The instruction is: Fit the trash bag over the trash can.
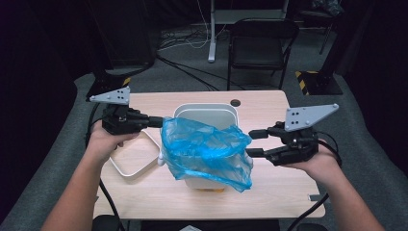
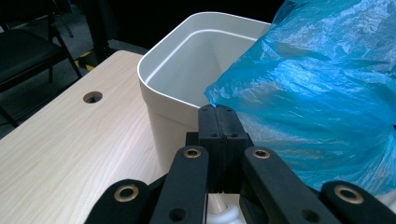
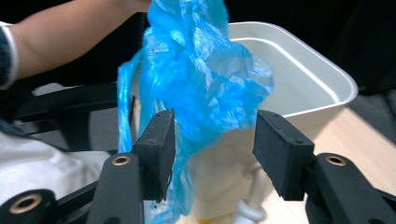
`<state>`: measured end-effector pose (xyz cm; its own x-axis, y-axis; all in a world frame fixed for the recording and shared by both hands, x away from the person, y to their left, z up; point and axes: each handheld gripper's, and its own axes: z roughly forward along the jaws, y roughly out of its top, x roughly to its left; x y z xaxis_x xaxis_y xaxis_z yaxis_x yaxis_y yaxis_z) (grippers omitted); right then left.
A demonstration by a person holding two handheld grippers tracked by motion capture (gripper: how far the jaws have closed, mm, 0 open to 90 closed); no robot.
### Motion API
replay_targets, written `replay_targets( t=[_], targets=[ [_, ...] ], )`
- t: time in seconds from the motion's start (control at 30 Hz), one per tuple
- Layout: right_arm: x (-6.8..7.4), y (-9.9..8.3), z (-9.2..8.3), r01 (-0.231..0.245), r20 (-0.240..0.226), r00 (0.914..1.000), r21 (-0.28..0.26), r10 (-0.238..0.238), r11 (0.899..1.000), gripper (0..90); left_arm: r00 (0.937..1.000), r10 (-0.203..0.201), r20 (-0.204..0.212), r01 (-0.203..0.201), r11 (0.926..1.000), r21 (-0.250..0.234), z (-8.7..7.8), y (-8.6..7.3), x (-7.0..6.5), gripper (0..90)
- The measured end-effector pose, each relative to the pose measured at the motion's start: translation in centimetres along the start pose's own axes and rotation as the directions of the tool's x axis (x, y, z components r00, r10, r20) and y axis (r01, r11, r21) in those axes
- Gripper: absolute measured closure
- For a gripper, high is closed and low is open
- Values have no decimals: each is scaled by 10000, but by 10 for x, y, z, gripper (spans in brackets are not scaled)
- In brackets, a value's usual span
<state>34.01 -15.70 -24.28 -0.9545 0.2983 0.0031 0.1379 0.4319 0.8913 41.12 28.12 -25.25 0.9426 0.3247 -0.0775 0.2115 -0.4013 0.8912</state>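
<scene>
A: High view first: how does the room look from above?

B: Dark all round, with grey carpet on the floor [image 1: 57,192] and cables trailing across it. A black folding chair [image 1: 260,43] stands beyond the far edge, next to a white post [image 1: 211,33], and yellow-and-black striped tape marks the floor [image 1: 303,79] to its right.

A: And the surface?

B: My tabletop [image 1: 269,187] is pale wood grain with a round cable hole [image 1: 235,102] near its far edge. A white bin [image 1: 207,113] stands in the middle of it, and a white lid or tray [image 1: 130,161] lies flat just to its left.

A: Where is the bag?

B: The blue plastic bag [image 1: 207,149] is draped over the near side of the bin, crumpled, hanging down its front wall towards me.

A: Your left hand-held gripper?

B: My left hand-held gripper [image 1: 156,121] has its jaws pressed together on the bag's left edge; in the left gripper view the pads [image 2: 219,126] meet with the blue film pinched at their tip, beside the bin's rim.

A: And the right one?

B: My right hand-held gripper [image 1: 256,143] is at the bag's right edge with its jaws apart. In the right gripper view a fold of the bag hangs between the pads [image 3: 159,144], brushing the left one, unclamped.
</scene>
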Motion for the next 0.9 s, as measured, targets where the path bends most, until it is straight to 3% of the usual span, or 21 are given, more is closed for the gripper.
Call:
replay_targets(
  t=[0.13, 0.3, 0.57, 0.7, 0.9],
  targets=[
    [-5, 5, 6, -201, -465, 9987, 18, 201, 9998, 614, 10000, 50, 11, -50, 10000, -41, 0, 1, 0, 896],
    [-9, 12, 11, -28, -349, 9994, 52, 30, 10000, 806, 10000, 41, -67, -41, 10000, -86, 0, 2, 2, 895],
    [-18, 22, 17, 518, 675, 9963, 231, -533, 9984, 883, 9996, 53, -293, -61, 9996, -258, -6, 6, 5, 896],
    [-24, 27, 18, 793, 1514, 9850, 304, -830, 9964, 887, 9989, 73, -462, -89, 9994, -349, -9, 9, 8, 896],
    [-38, 31, 19, 831, 2216, 9714, 205, -856, 9963, 890, 9979, -14, -644, -19, 9987, -512, -13, 11, 13, 896]
  ],
)
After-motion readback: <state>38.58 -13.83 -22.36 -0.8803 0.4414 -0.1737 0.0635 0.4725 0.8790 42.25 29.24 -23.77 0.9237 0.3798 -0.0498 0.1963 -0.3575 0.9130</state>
